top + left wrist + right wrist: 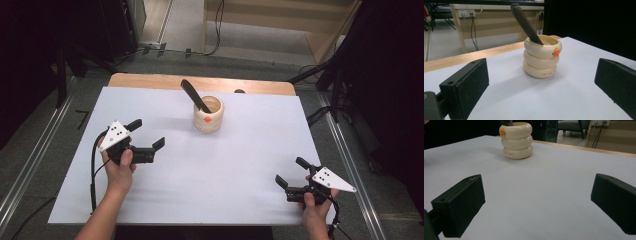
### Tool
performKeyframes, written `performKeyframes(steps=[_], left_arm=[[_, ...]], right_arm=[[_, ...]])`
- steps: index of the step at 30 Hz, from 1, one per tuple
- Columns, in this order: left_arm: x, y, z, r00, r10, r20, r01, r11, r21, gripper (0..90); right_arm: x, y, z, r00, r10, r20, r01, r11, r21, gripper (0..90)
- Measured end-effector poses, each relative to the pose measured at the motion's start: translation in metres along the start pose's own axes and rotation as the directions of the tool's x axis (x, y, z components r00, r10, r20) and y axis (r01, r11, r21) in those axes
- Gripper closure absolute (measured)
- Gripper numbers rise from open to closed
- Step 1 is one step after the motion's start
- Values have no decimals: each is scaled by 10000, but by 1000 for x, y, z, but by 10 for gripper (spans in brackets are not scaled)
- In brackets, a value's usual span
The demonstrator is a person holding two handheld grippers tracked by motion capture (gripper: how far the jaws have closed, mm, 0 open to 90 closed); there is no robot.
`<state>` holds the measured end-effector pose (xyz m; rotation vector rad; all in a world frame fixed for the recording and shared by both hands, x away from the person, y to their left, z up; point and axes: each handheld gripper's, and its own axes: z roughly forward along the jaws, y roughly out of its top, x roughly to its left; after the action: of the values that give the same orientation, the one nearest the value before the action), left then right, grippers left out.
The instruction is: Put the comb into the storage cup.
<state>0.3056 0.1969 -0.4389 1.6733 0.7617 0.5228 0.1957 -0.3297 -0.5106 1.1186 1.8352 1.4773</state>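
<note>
A cream ribbed cup [208, 115] [541, 56] [516, 141] with a small orange mark stands at the back middle of the white sheet. A dark ribbed handle [194, 96] [525, 23] leans out of it toward the left. My left gripper [147, 134] [541, 87] hovers to the cup's left, jaws wide open and empty, pointing at the cup. At the front right my right gripper [291, 171] [536, 202] is also open and empty, well away from the cup.
The white sheet [200, 165] covers a wooden table [150, 80] whose far edge shows behind it. Metal rails run along both sides on the floor. Black stands and cables lie beyond the table.
</note>
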Motion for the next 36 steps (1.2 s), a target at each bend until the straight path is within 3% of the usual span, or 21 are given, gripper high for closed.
performKeyframes(steps=[12,36], left_arm=[[-2,-13,-26,9999,78,-87,-79,9999,-132,0],[12,-48,-89,9938,-161,-1098,159,9999,-20,0]], right_arm=[[0,0,0,10000,-21,10,21,10000,14,0],[1,0,1,9999,-1,105,1,10000,72,0]])
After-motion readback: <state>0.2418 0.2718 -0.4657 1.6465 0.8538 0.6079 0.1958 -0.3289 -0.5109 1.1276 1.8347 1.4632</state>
